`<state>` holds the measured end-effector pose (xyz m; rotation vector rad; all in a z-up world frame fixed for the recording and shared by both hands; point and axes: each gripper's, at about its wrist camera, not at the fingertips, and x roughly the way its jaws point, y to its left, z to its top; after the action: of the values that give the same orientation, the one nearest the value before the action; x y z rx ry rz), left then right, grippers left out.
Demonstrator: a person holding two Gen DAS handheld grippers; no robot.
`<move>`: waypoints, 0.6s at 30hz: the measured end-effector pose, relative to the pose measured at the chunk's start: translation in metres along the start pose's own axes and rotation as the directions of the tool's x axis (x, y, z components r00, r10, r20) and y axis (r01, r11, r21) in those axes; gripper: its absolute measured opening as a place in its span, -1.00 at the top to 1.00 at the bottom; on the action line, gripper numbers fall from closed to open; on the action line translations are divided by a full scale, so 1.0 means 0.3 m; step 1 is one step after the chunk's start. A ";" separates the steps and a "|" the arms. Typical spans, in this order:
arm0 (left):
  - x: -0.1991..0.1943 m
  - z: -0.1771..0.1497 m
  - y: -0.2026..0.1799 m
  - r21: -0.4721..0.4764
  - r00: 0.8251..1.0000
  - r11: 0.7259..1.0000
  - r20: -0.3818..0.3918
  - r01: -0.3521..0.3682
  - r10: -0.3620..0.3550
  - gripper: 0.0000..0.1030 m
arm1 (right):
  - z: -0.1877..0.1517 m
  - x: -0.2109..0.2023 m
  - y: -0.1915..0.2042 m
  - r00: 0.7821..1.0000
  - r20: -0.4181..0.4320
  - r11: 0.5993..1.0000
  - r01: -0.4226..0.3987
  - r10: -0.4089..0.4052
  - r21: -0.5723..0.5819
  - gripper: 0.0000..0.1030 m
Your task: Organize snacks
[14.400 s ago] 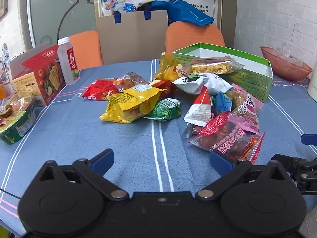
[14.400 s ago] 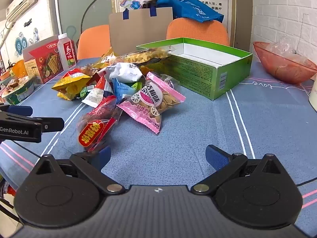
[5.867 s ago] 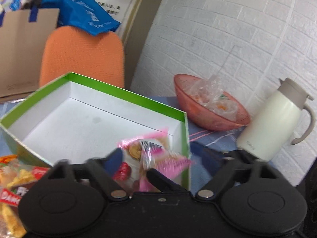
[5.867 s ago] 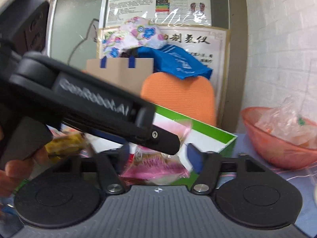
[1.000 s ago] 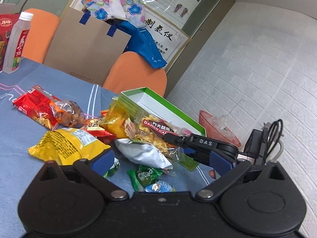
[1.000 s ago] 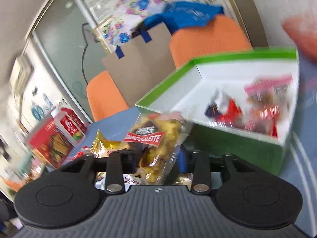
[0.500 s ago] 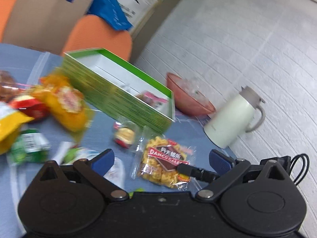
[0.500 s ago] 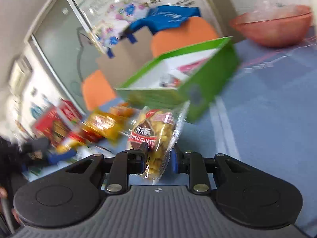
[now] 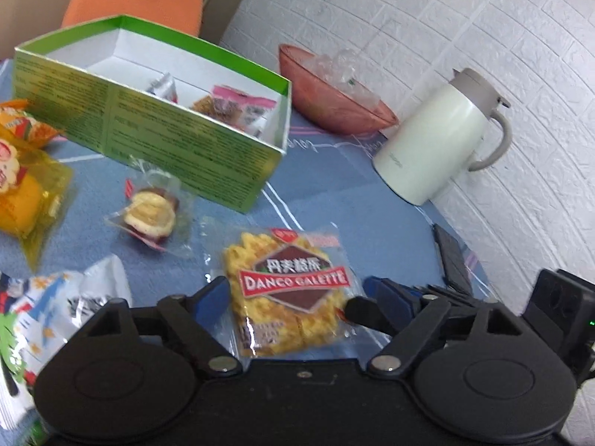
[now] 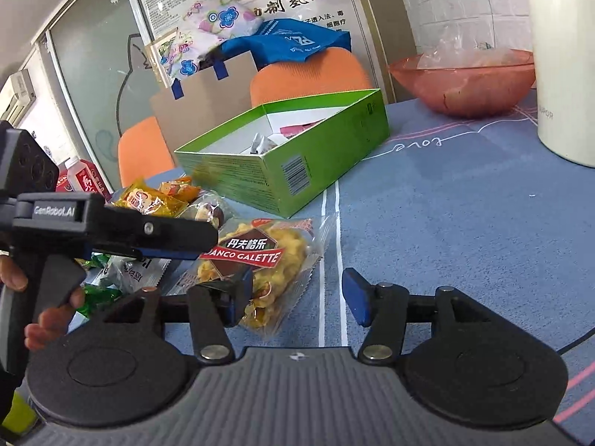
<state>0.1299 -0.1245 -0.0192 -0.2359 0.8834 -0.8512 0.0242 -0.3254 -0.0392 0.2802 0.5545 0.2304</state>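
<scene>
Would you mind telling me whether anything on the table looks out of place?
Yes: the Danco Galette packet lies flat on the blue tablecloth, outside the green box that already holds other snacks. Both grippers are open around it.

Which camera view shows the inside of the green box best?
The left wrist view: it looks down into the green box, showing its white floor and the packets inside. The right wrist view sees the box lower, mostly its outer walls, with only a few packet tops visible.
</scene>
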 end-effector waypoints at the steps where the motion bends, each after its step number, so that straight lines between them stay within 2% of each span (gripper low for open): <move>1: 0.002 -0.002 0.001 -0.003 1.000 1.000 -0.011 0.009 -0.009 -1.00 | -0.004 -0.004 0.002 1.000 -0.001 1.000 -0.001 0.001 -0.005 -0.75; 5: 0.052 0.010 0.019 -0.017 0.998 0.999 -0.042 -0.048 0.047 -1.00 | -0.011 0.002 0.004 1.000 -0.014 1.000 -0.007 0.007 -0.009 -0.75; 12: 0.039 -0.017 0.007 -0.013 0.999 0.999 -0.029 -0.031 0.031 -1.00 | -0.014 -0.002 0.007 1.000 -0.023 1.000 0.007 -0.007 -0.023 -0.68; 13: 0.041 -0.020 0.006 -0.018 0.999 0.999 -0.021 -0.034 0.034 -1.00 | -0.015 0.002 0.010 1.000 -0.022 1.000 0.001 -0.001 -0.026 -0.59; 14: 0.044 -0.022 0.004 -0.024 0.999 0.999 -0.014 -0.043 0.043 -0.72 | -0.015 0.008 0.017 1.000 -0.020 1.000 -0.011 0.011 -0.029 -0.26; 15: 0.054 -0.021 0.003 -0.036 0.998 0.998 -0.031 -0.053 0.052 -0.45 | -0.015 0.010 0.028 1.000 -0.015 0.999 -0.009 0.008 -0.041 -0.08; 16: 0.055 -0.021 0.001 -0.044 0.998 0.997 -0.029 -0.061 0.059 -0.37 | -0.011 0.012 0.040 1.000 -0.015 0.998 0.003 -0.004 -0.058 0.00; 18: 0.029 -0.015 -0.010 -0.046 0.999 0.998 0.008 -0.048 0.048 -0.39 | 0.007 0.001 0.055 1.000 -0.006 0.997 0.014 -0.014 -0.071 0.05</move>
<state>0.1278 -0.1321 -0.0256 -0.2568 0.8976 -0.7853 0.0232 -0.3103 -0.0323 0.2071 0.5536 0.2371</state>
